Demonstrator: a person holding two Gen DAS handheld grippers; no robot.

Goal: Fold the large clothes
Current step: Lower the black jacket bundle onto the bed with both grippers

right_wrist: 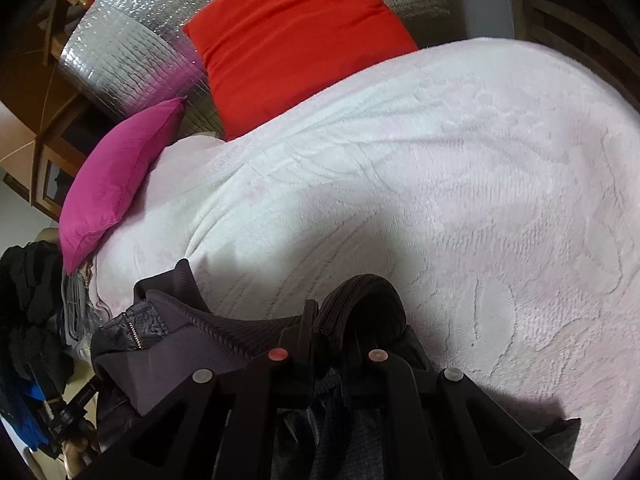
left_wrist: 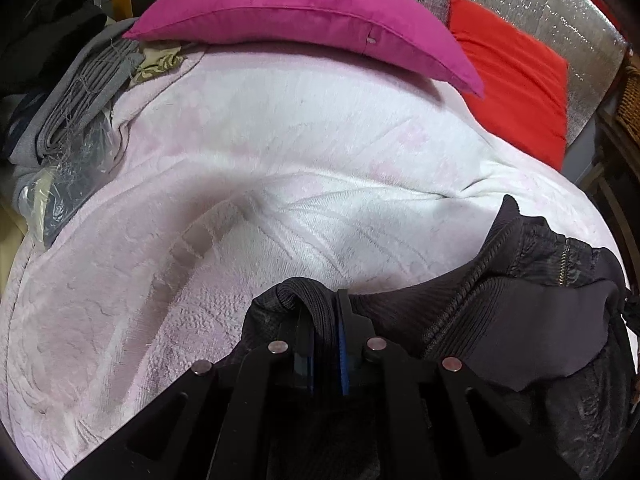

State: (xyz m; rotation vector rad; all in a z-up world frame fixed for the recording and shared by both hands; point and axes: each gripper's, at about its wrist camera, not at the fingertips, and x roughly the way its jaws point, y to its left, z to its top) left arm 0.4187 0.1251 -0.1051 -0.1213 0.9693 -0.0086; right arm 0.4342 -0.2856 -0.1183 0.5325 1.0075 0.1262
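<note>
A dark jacket (left_wrist: 500, 320) with a ribbed hem and a zipper hangs between my two grippers above a bed covered by a pale pink blanket (left_wrist: 280, 160). My left gripper (left_wrist: 322, 312) is shut on a bunched ribbed edge of the jacket. My right gripper (right_wrist: 332, 320) is shut on another ribbed edge of the same jacket (right_wrist: 180, 344), which stretches off to the left. The jacket's lower part is hidden below both grippers.
A magenta pillow (left_wrist: 304, 20) and a red pillow (left_wrist: 516, 80) lie at the head of the bed against a silver quilted panel (right_wrist: 120, 52). Folded grey clothes (left_wrist: 76, 108) and a plastic bag lie at the bed's left edge. Dark clothes (right_wrist: 28, 292) are piled beside the bed.
</note>
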